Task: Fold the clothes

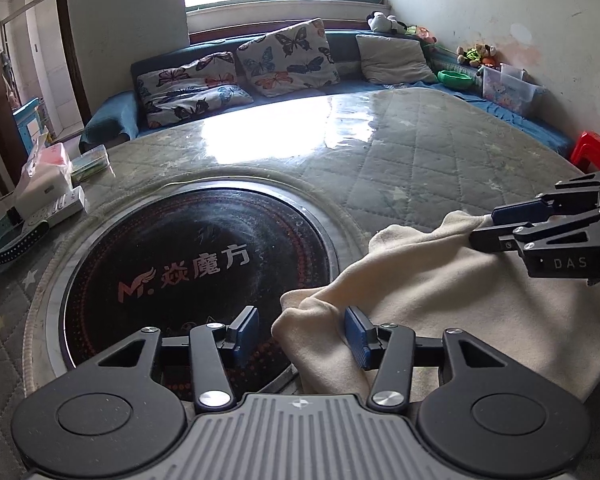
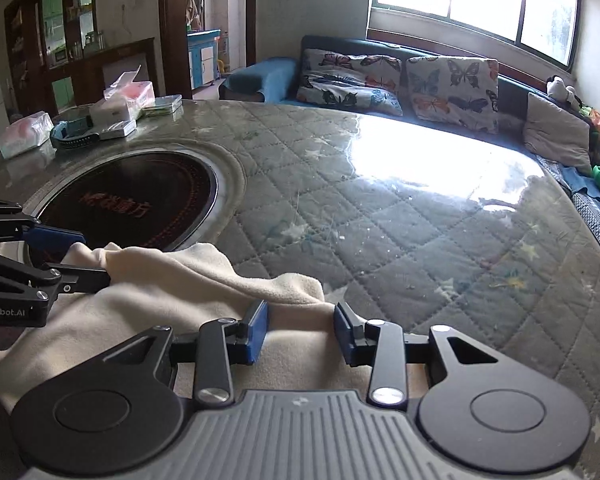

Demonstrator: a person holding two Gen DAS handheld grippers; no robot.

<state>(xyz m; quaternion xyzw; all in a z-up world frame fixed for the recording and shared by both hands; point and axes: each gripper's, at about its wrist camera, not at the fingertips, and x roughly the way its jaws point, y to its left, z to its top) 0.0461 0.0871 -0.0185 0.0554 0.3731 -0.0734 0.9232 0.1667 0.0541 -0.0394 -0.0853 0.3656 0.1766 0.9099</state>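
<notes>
A cream fleece garment point(image 1: 440, 280) lies bunched on the near edge of the round table, partly over the black cooktop. It also shows in the right wrist view point(image 2: 172, 280). My left gripper point(image 1: 302, 334) is open, its blue pads on either side of the garment's left corner fold. My right gripper point(image 2: 300, 330) is open around the garment's right corner. In the left wrist view my right gripper point(image 1: 488, 228) sits at the cloth's far corner. In the right wrist view my left gripper point(image 2: 80, 258) straddles the other corner.
The table has a quilted grey cover under glossy plastic point(image 2: 380, 208). A round black induction cooktop point(image 1: 196, 272) is set into it. Tissue packs, a box and a power strip point(image 1: 48, 196) sit at the left edge. A blue sofa with butterfly cushions point(image 1: 284, 56) stands behind.
</notes>
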